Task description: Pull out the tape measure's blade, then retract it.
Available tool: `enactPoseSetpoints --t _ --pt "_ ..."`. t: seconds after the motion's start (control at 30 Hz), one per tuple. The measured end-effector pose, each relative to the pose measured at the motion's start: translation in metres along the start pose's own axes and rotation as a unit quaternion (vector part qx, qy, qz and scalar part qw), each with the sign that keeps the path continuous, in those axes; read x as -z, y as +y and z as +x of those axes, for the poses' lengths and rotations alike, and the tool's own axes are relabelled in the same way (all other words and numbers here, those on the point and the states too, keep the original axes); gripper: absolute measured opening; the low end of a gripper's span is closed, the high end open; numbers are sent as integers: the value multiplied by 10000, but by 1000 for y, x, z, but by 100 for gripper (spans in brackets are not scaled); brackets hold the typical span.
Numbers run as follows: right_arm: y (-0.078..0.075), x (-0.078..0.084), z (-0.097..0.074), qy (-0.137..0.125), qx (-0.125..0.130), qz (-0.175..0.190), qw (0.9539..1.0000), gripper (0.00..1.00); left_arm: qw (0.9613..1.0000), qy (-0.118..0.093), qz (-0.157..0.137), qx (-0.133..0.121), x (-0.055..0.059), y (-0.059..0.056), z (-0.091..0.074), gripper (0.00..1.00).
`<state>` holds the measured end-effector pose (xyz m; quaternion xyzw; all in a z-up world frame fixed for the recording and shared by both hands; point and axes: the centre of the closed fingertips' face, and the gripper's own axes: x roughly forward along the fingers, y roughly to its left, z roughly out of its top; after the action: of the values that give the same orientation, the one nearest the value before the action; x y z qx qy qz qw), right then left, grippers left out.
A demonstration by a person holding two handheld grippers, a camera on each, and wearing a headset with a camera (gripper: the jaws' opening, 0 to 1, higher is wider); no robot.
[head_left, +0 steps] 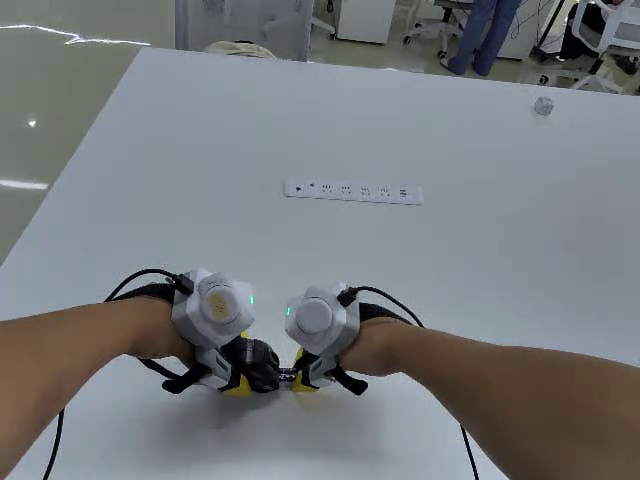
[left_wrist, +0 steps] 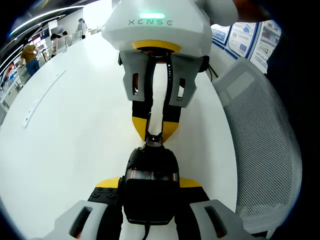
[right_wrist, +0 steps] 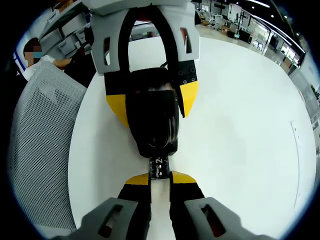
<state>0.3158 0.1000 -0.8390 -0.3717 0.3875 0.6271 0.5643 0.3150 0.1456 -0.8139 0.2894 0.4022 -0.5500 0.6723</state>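
Observation:
A black tape measure (head_left: pixel 260 366) is held just above the white table (head_left: pixel 400 130) near its front edge. My left gripper (head_left: pixel 243 378) is shut on the case (left_wrist: pixel 150 187), whose sides sit between the yellow jaw tips. Facing it, my right gripper (head_left: pixel 301 380) is shut on the end of the blade (right_wrist: pixel 158 166). Only a short piece of blade shows between the case (right_wrist: pixel 152 115) and my right gripper (right_wrist: pixel 160 178). In the left gripper view, the right gripper (left_wrist: pixel 154 131) pinches the blade hook just beyond the case, ahead of my left gripper (left_wrist: pixel 150 182).
A white power strip (head_left: pixel 352 190) lies mid-table and a small grey object (head_left: pixel 543 105) sits at the far right. A mesh chair (left_wrist: pixel 265 150) stands beside the near table edge. People and office chairs are beyond the far edge.

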Motion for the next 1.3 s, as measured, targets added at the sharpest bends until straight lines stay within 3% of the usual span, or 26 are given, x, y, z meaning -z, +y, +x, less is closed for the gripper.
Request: enactPoseSetpoints --t 1.3 --pt "-1 24 -10 99 27 144 9998 11 10000 2 -46 -27 -1 -1 1 37"
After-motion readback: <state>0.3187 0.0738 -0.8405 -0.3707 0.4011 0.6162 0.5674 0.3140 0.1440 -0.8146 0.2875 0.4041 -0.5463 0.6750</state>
